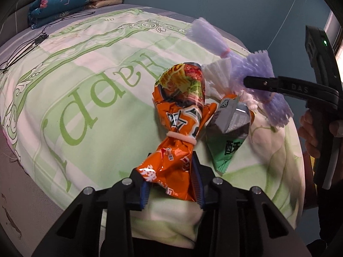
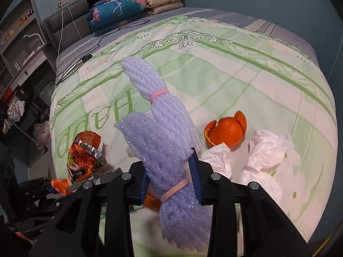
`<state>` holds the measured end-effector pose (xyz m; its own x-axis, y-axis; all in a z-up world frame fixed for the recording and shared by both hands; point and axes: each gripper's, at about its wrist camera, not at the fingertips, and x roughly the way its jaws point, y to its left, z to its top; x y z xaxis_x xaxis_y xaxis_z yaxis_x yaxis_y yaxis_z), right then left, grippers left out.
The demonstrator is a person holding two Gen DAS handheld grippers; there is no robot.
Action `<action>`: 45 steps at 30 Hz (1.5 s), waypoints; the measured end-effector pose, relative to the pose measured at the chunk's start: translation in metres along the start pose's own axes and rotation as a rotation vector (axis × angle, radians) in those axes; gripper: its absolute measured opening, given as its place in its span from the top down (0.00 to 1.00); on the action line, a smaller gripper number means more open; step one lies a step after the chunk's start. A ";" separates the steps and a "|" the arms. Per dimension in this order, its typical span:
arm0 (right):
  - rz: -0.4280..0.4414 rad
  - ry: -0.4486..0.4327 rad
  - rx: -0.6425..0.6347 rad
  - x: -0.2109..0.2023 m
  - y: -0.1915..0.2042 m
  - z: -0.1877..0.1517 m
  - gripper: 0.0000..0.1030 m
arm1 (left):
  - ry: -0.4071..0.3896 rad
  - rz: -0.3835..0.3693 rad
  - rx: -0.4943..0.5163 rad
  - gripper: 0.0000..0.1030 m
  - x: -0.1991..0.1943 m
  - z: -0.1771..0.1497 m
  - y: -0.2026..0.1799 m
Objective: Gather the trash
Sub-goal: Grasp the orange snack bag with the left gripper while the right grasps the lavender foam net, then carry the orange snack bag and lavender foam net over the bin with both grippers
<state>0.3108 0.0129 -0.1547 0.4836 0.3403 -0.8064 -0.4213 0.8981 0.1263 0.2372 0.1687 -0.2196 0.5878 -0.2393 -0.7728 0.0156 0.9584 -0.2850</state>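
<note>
My left gripper (image 1: 171,184) is shut on an orange snack bag (image 1: 182,115) bound with a rubber band, held over the green bedspread (image 1: 85,81). My right gripper (image 2: 170,184) is shut on a bundle of purple foam netting (image 2: 163,132) tied with pink bands; it shows in the left wrist view (image 1: 255,79) at right. A grey and green wrapper (image 1: 231,132) and white foam netting (image 1: 218,75) lie beside the orange bag. An orange peel (image 2: 227,130) and crumpled white tissues (image 2: 268,150) lie on the bed right of the right gripper.
Folded quilts (image 2: 128,10) are stacked at the headboard, with black cables (image 2: 85,62) trailing over the bed. Shelves (image 2: 21,42) and clutter stand left of the bed. A blue wall (image 1: 235,4) is behind.
</note>
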 end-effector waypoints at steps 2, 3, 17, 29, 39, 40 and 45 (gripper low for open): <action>0.018 0.011 0.015 -0.006 -0.004 -0.005 0.69 | -0.007 0.003 -0.004 0.70 -0.004 0.000 0.002; 0.024 0.014 0.022 -0.009 -0.006 -0.008 0.69 | -0.012 0.006 -0.008 0.70 -0.007 -0.001 0.003; 0.030 0.038 0.093 -0.037 -0.038 -0.050 0.68 | -0.100 0.029 -0.039 0.70 -0.058 -0.004 0.001; 0.026 0.033 0.161 -0.071 -0.076 -0.084 0.69 | -0.157 0.015 0.007 0.70 -0.081 0.002 -0.028; 0.003 0.060 0.194 -0.089 -0.099 -0.117 0.68 | -0.171 -0.013 0.050 0.70 -0.085 0.006 -0.055; 0.001 0.060 0.198 -0.090 -0.101 -0.119 0.68 | -0.173 -0.013 0.057 0.70 -0.086 0.006 -0.058; -0.011 0.055 0.211 -0.103 -0.111 -0.130 0.70 | -0.177 -0.020 0.075 0.69 -0.088 0.008 -0.067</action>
<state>0.2085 -0.1577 -0.1608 0.4420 0.3194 -0.8382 -0.2437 0.9421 0.2305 0.1906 0.1263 -0.1281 0.7198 -0.2334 -0.6538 0.0847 0.9643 -0.2510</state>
